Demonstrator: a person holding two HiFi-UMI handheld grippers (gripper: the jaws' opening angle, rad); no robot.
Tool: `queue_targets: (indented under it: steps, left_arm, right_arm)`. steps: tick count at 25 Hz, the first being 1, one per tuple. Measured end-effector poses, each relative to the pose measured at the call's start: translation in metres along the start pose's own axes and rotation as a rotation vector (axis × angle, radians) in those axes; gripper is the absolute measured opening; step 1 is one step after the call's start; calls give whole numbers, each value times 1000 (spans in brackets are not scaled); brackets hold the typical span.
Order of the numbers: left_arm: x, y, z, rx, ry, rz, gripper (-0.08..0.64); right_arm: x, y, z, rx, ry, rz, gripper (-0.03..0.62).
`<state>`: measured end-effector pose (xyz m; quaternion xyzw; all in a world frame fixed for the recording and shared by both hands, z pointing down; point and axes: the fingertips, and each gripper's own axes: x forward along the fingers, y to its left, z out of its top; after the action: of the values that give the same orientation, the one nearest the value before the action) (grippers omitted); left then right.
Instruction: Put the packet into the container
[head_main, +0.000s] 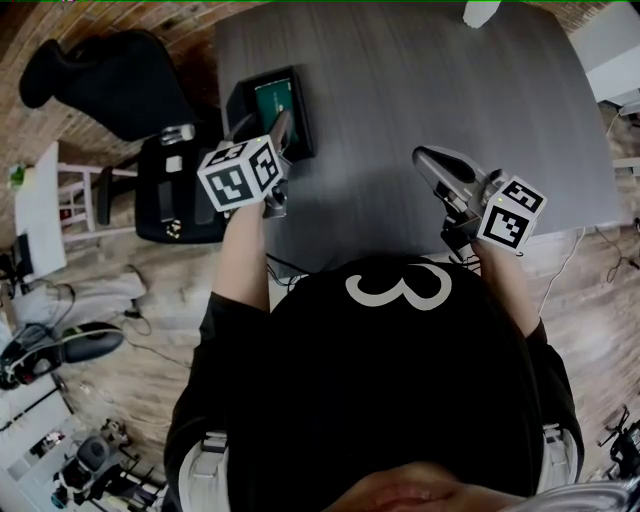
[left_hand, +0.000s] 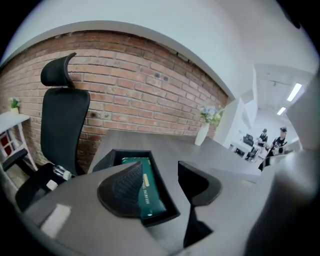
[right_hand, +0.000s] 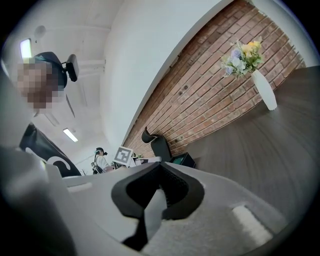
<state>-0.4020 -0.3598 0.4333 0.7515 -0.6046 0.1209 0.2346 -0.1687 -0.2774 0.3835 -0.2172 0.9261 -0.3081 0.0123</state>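
Apparently finished: the packet lies in the container.
Green packet (left_hand: 146, 192) rests flat inside the black container (head_main: 303, 112) at the table's (head_main: 420, 90) nine o'clock edge. Left gripper (left_hand: 161, 172) hovers at its six o'clock, jaws apart and empty. Right gripper (right_hand: 159, 172) has its jaws together, holding nothing. Next, I judge: just withdraw.

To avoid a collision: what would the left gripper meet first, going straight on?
Probably the near rim of the black container, or the green packet inside it; depth is unclear.
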Motion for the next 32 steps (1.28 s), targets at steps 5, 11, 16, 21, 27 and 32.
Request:
queue_targets:
  steps: [5, 11, 16, 21, 27, 32]
  left_arm:
    - [-44, -52, 17, -32, -105, -190, 114]
    - [-99, -124, 10, -33, -142, -398, 46]
    - [-128, -154, -1, 20, -138, -452, 12]
    - [-142, -171, -11, 19, -137, -509, 12]
    - [-145, -171, -12, 50, -135, -516, 12]
    - [-141, -165, -16, 83, -133, -513, 12]
  right_arm:
    - [1, 16, 9, -59, 9, 52, 0]
    - [-4, 45, 16, -127, 17, 124, 0]
    - [-5, 67, 7, -151, 34, 175, 0]
    - [-4, 75, -1, -178, 49, 187, 0]
    - [4, 82, -6, -172, 33, 187, 0]
    - [11, 80, -14, -167, 39, 176, 0]
